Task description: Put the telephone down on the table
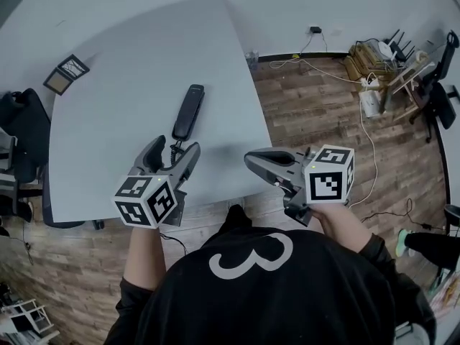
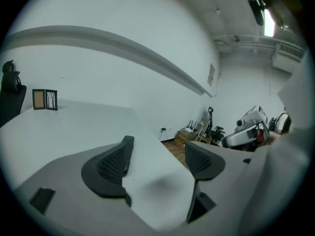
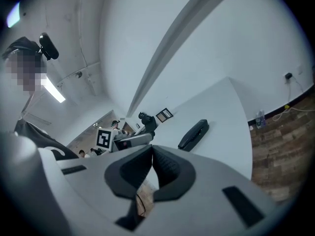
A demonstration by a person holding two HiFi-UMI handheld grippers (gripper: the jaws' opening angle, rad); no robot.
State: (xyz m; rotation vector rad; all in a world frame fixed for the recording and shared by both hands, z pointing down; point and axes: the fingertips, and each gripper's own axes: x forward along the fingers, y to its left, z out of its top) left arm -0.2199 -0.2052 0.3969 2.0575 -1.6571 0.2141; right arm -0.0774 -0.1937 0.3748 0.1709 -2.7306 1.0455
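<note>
The black telephone handset [image 1: 188,111] lies flat on the pale grey table [image 1: 129,63], free of both grippers. My left gripper [image 1: 175,148] hovers just short of the handset's near end, open, with nothing between its fingers. In the left gripper view the left gripper [image 2: 157,154] shows only bare tabletop between its spread pads, and the telephone is out of sight. My right gripper [image 1: 251,160] hangs off the table's near right edge, shut and empty. In the right gripper view the right gripper [image 3: 150,150] has its pads together, and the telephone [image 3: 193,134] lies on the table beyond them.
A small framed picture [image 1: 66,73] stands at the table's far left and also shows as the picture frame [image 2: 44,99] [image 3: 164,115]. A black chair [image 1: 21,131] sits left of the table. Cables and clutter [image 1: 374,70] cover the wood floor at right.
</note>
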